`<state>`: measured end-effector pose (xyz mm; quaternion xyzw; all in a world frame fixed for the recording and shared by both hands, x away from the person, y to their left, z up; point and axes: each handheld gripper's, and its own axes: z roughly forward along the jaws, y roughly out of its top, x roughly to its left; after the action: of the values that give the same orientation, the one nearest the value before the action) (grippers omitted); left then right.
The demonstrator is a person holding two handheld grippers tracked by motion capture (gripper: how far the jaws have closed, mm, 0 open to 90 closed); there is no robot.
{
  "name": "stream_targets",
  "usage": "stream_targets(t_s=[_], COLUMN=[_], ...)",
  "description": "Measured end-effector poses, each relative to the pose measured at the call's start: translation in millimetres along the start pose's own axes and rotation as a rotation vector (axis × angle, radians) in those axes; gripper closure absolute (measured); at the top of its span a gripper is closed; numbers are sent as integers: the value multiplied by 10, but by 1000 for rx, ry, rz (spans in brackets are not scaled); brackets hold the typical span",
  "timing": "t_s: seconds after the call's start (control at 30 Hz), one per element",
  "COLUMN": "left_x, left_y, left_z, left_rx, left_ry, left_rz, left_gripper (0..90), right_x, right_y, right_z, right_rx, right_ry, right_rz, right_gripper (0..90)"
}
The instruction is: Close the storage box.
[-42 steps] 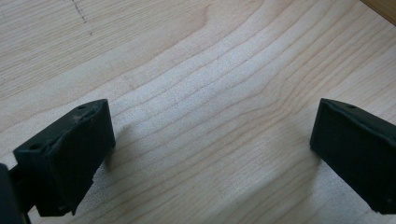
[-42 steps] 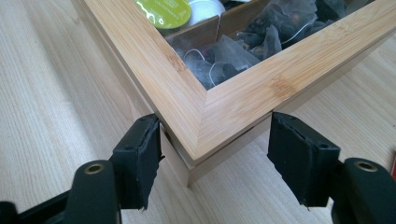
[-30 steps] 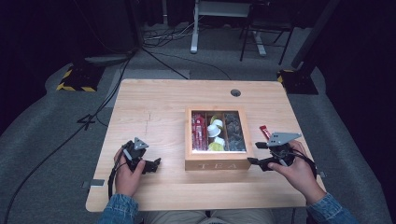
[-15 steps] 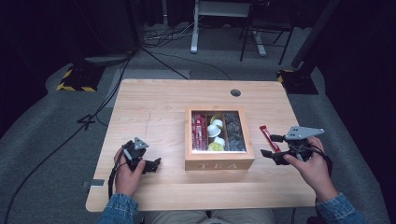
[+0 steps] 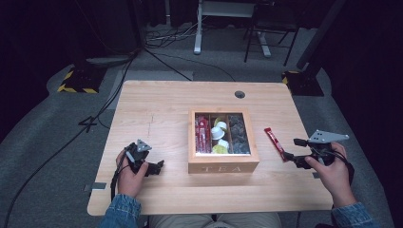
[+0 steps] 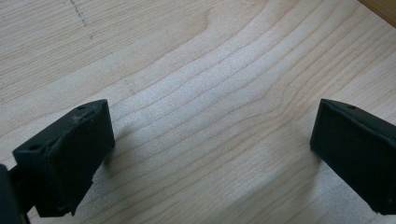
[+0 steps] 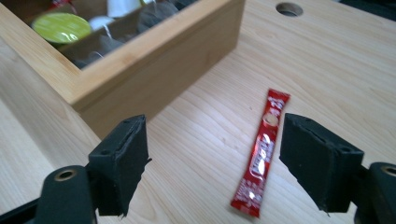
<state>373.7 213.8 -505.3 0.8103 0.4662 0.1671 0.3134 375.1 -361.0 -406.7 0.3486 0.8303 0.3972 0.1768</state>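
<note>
Seen from the high view, a person sat at a pale wooden table [image 5: 161, 102] with a two-jaw gripper in each hand. The right gripper [image 5: 295, 149] hovered at the table's right side, its jaws spread wide and having just been opening, with nothing between them. A red stick sachet [image 5: 275, 143] lay flat on the table just beside that gripper's tips, between them and the wooden tea box [image 5: 223, 166]. The box stood near the table's middle, its compartments holding red sachets, pods and dark tea bags. The left gripper [image 5: 158, 166] rested low on the table's left side, well apart from the box; from this height its jaws could not be read clearly.

In the left gripper view, the left gripper [image 6: 212, 154] had its two black jaws set far apart over bare wood grain, open and holding nothing. A corner of the tea box [image 6: 380, 7] showed at the upper right edge.

In the right gripper view, the right gripper [image 7: 212, 161] held its jaws wide apart and empty above the table. The red stick sachet [image 7: 260, 151] lay on the wood beyond them, closer to the right-hand jaw and touching neither. The tea box [image 7: 159, 60] stood at the upper left, a yellow-green pod [image 7: 60, 26] showing inside it, and a round cable hole [image 7: 288, 8] sat in the tabletop farther off.
</note>
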Motion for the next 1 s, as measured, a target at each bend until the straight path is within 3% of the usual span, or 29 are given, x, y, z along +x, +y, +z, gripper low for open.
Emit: stream_targets(t_s=[0.17,0.37,0.47,1.0], left_x=[-1,-5,-6,-7], left_y=[6,14,16,18], left_z=[6,13,15,16], left_rx=[-2,0,-1,-1], left_ry=[4,2,3,3], left_rz=[0,-4,-6,-6], left_gripper=[0,0,0,0], right_x=[-87,-158,-169,-192], right_y=[-161,-427,-540,-765], right_z=[7,103,190,399], right_rx=[21,-28,-18,42], right_ry=[-23,-49,-48,-56], right_rz=[13,63,73,73], right_gripper=[224,231,231,215])
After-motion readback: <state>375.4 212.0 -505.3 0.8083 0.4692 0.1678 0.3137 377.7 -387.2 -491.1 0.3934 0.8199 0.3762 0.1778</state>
